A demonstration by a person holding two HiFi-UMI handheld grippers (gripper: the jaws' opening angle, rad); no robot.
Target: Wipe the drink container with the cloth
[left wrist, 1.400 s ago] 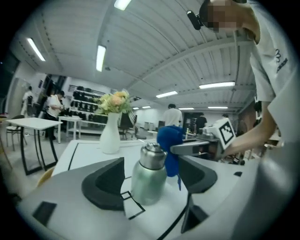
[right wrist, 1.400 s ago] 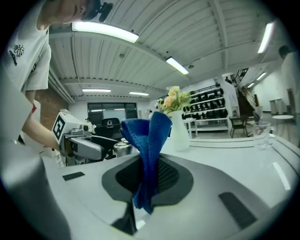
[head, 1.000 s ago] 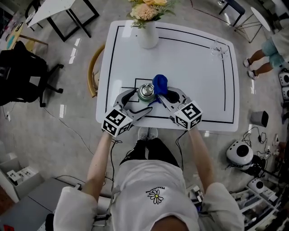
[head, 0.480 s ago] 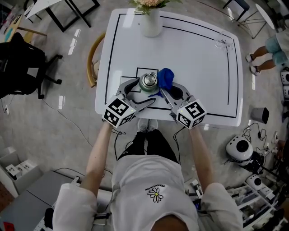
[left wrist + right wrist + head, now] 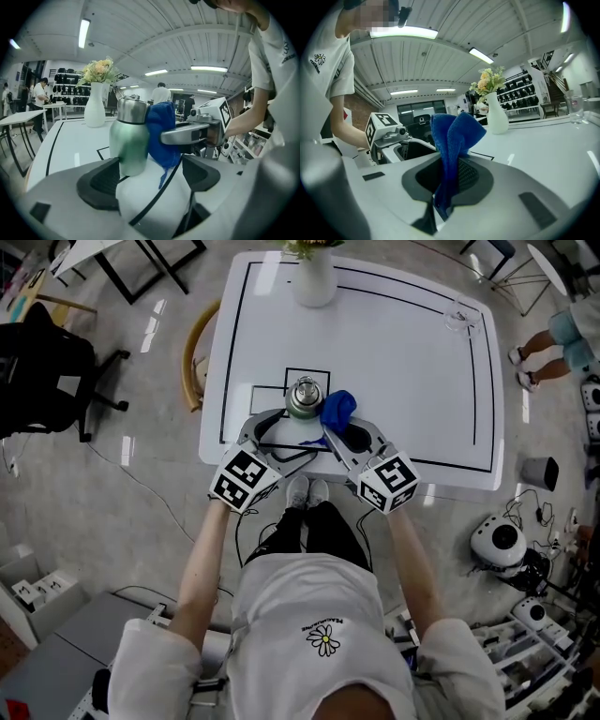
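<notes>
One bottle: pale green metal body, silver cap. It stands upright, long axis vertical and cap up, near the 6 o'clock edge of the bench. One blue cloth touches it at 3 o'clock, clamped in the right gripper fingers. The left gripper fingers are apart, with the bottle by the left one.

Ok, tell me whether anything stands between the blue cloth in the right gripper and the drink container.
Nothing visible does. The blue cloth, pinched in the right gripper, lies against the side of the drink container, with no gap showing in the left gripper view.
</notes>
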